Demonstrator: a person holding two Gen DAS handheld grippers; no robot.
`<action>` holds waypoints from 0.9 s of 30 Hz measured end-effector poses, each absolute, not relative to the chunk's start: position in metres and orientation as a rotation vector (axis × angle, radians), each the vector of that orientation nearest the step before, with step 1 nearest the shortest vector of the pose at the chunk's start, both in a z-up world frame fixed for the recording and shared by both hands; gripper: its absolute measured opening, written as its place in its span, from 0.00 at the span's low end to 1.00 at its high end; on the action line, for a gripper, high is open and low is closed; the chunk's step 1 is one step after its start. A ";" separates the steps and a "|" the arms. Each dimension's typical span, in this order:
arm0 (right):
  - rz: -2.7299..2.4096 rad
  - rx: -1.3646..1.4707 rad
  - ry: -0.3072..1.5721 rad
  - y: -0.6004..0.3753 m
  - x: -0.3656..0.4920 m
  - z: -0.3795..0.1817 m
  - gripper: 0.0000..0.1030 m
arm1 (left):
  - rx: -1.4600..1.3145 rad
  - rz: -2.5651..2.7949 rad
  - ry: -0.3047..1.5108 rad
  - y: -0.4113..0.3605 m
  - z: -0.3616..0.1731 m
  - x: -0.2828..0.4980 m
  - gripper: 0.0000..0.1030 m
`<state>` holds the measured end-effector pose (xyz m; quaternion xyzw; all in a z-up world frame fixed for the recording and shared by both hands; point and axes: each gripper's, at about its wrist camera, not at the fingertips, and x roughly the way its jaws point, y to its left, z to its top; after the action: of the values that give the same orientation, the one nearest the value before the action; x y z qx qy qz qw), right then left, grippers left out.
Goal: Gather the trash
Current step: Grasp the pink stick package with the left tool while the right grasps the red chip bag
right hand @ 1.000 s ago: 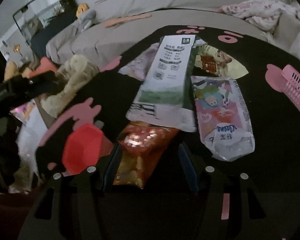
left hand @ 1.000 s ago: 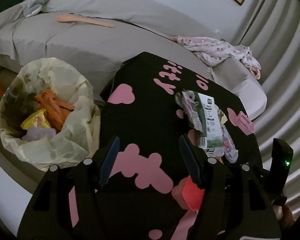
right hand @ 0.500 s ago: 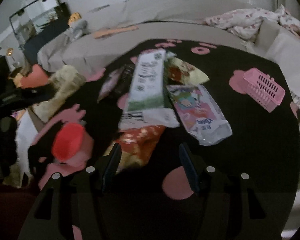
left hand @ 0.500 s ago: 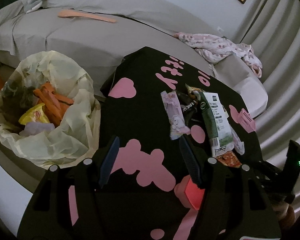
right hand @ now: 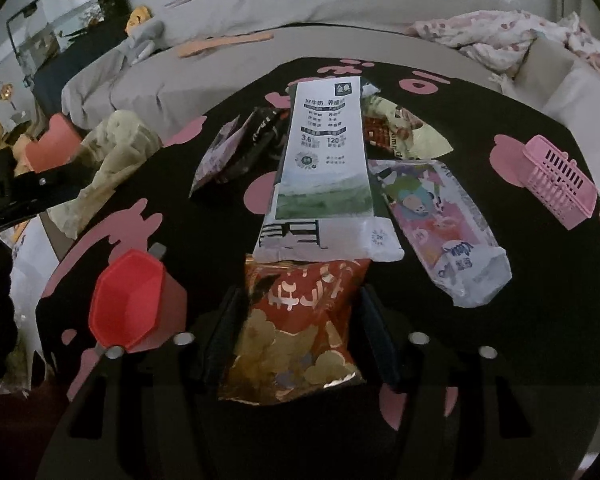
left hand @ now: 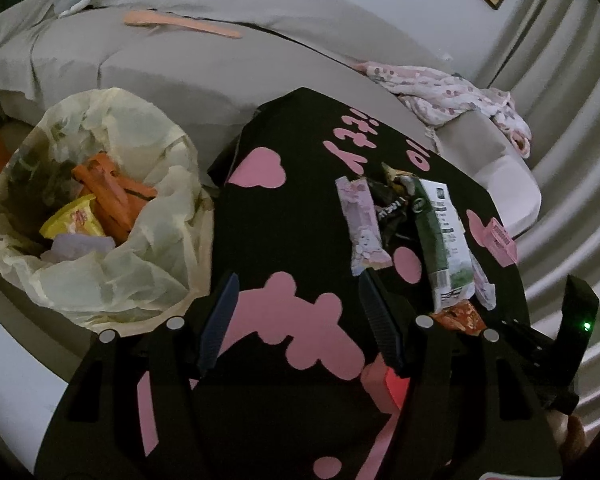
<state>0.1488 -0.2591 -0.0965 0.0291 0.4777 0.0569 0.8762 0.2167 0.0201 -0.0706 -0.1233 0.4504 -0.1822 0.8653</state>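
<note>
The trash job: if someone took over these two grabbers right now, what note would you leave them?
Right gripper: jaws closing around the red snack bag on the table; grip not yet firm.
Left gripper: open, empty, above the table beside the bin.
Done: the bin already holds orange and yellow wrappers.
Left: the red bag, milk carton, pink pouch, black wrapper, pale pink wrapper and yellow bag all lie on the table.
Red cup and pink basket look like keepers, not trash.

Six wrappers (right hand: 323,168) (perhaps), one bin (left hand: 100,208).
</note>
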 end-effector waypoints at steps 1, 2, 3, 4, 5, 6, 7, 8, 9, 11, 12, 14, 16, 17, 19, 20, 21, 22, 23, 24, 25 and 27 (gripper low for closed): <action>0.127 0.055 0.994 -0.261 0.146 -0.095 0.43 | -0.260 -0.381 0.946 0.020 -0.071 0.217 0.58; 0.139 0.056 0.993 -0.263 0.143 -0.093 0.42 | -0.260 -0.384 0.951 0.019 -0.072 0.218 0.58; 0.159 0.063 0.993 -0.266 0.139 -0.091 0.38 | -0.257 -0.388 0.954 0.018 -0.074 0.220 0.58; 0.173 0.074 0.993 -0.269 0.134 -0.088 0.36 | -0.247 -0.397 0.955 0.013 -0.074 0.222 0.58; 0.178 0.082 0.993 -0.273 0.131 -0.086 0.34 | -0.237 -0.404 0.956 0.010 -0.075 0.225 0.58; 0.177 0.089 0.992 -0.277 0.127 -0.084 0.34 | -0.227 -0.417 0.960 0.005 -0.075 0.228 0.58; 0.170 0.099 0.986 -0.283 0.122 -0.081 0.33 | -0.219 -0.434 0.965 -0.001 -0.076 0.232 0.58; 0.165 0.108 0.982 -0.287 0.118 -0.078 0.31 | -0.213 -0.447 0.969 -0.006 -0.077 0.235 0.58; 0.159 0.119 0.978 -0.292 0.114 -0.076 0.30 | -0.203 -0.469 0.977 -0.014 -0.079 0.241 0.58; 0.149 0.137 0.972 -0.300 0.107 -0.073 0.28 | -0.186 -0.503 1.000 -0.029 -0.083 0.254 0.58; 0.140 0.141 0.969 -0.304 0.103 -0.072 0.28 | -0.181 -0.509 1.009 -0.035 -0.086 0.259 0.58; 0.131 0.150 0.960 -0.310 0.096 -0.070 0.27 | -0.165 -0.515 1.032 -0.049 -0.092 0.274 0.58; 0.134 0.164 0.942 -0.315 0.090 -0.066 0.22 | -0.153 -0.514 1.059 -0.062 -0.097 0.288 0.58; 0.136 0.165 0.935 -0.316 0.088 -0.065 0.22 | -0.151 -0.512 1.067 -0.067 -0.100 0.294 0.58; 0.134 0.164 0.915 -0.319 0.084 -0.061 0.22 | -0.143 -0.501 1.090 -0.078 -0.105 0.304 0.56; 0.131 0.161 0.912 -0.320 0.083 -0.061 0.22 | -0.140 -0.497 1.100 -0.082 -0.107 0.308 0.50; 0.126 0.154 0.912 -0.321 0.082 -0.061 0.22 | -0.135 -0.498 1.113 -0.087 -0.109 0.310 0.42; 0.125 0.149 0.915 -0.322 0.081 -0.062 0.22 | -0.130 -0.504 1.122 -0.091 -0.111 0.312 0.38; 0.133 0.147 0.914 -0.321 0.079 -0.061 0.23 | -0.124 -0.508 1.126 -0.093 -0.111 0.312 0.28; 0.132 0.144 0.913 -0.321 0.078 -0.061 0.25 | -0.114 -0.511 1.125 -0.096 -0.111 0.310 0.24; 0.124 0.138 0.907 -0.320 0.076 -0.060 0.40 | -0.108 -0.517 1.117 -0.097 -0.111 0.307 0.23; 0.137 0.151 0.893 -0.320 0.073 -0.058 0.57 | -0.101 -0.529 1.104 -0.097 -0.109 0.300 0.16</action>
<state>0.0734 -0.3198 -0.0581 0.0728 0.4309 0.0662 0.8970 0.3004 -0.0967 -0.1085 -0.0472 0.5181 -0.2483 0.8172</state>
